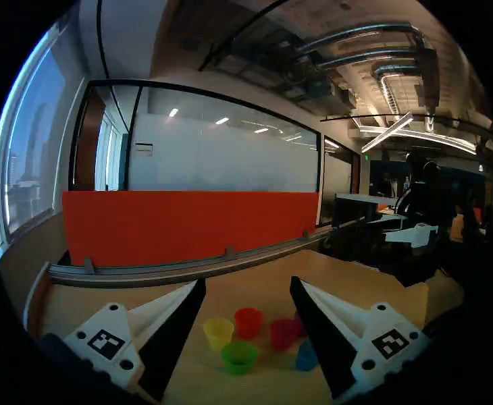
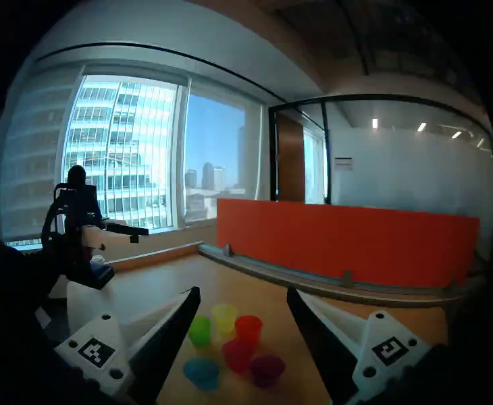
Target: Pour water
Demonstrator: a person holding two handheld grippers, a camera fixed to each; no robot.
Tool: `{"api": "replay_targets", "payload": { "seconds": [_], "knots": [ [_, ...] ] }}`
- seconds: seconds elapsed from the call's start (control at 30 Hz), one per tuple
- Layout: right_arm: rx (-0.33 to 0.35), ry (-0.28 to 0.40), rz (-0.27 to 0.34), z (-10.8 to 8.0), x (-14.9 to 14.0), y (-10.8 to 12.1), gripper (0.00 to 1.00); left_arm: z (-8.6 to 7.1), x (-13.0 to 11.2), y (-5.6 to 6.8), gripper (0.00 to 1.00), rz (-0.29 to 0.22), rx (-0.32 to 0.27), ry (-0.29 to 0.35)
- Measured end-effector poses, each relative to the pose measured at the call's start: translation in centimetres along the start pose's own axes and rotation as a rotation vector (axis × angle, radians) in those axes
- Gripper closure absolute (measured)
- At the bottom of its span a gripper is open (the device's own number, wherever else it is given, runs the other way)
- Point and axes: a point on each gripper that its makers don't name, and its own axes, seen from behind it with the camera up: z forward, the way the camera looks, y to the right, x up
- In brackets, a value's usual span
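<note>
Several small plastic cups stand grouped on the wooden table [image 1: 354, 270]: yellow cup [image 1: 218, 332], red cup [image 1: 248, 322], green cup [image 1: 239, 356], crimson cup [image 1: 283, 332] and blue cup [image 1: 306, 356]. My left gripper [image 1: 246, 287] is open above and short of them, holding nothing. In the right gripper view the same group appears from another side: green cup [image 2: 200, 329], yellow cup [image 2: 224, 316], red cup [image 2: 248, 328], crimson cup [image 2: 237, 354], blue cup [image 2: 202, 372] and purple cup [image 2: 267, 369]. My right gripper [image 2: 242, 293] is open and empty, just short of them.
An orange partition [image 1: 192, 226] with a metal rail [image 1: 179, 270] borders the table's far side. A dark device with white fingers [image 2: 88, 233] stands at the left of the right gripper view, above a white object [image 2: 84, 300]. Desks and dark chairs [image 1: 415, 223] lie beyond the table.
</note>
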Motion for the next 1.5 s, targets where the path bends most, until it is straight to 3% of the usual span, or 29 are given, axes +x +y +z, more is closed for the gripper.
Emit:
{"api": "replay_targets", "payload": {
  "seconds": [0.6, 0.9, 1.5],
  "knots": [
    [0.05, -0.056, -0.037, -0.4, -0.7, -0.8, 0.01, 0.7, -1.6, 0.8, 0.07, 0.043, -0.038, -0.062],
    [0.091, -0.111, -0.021, -0.6, -2.3, -1.3, 0.01, 1.0, -3.7, 1.4, 0.07, 0.067, -0.057, -0.12],
    [0.119, -0.209, -0.056, -0.3, -6.6, -1.9, 0.01, 1.7, -8.4, 0.0, 0.07, 0.073, -0.038, -0.199]
  ]
}}
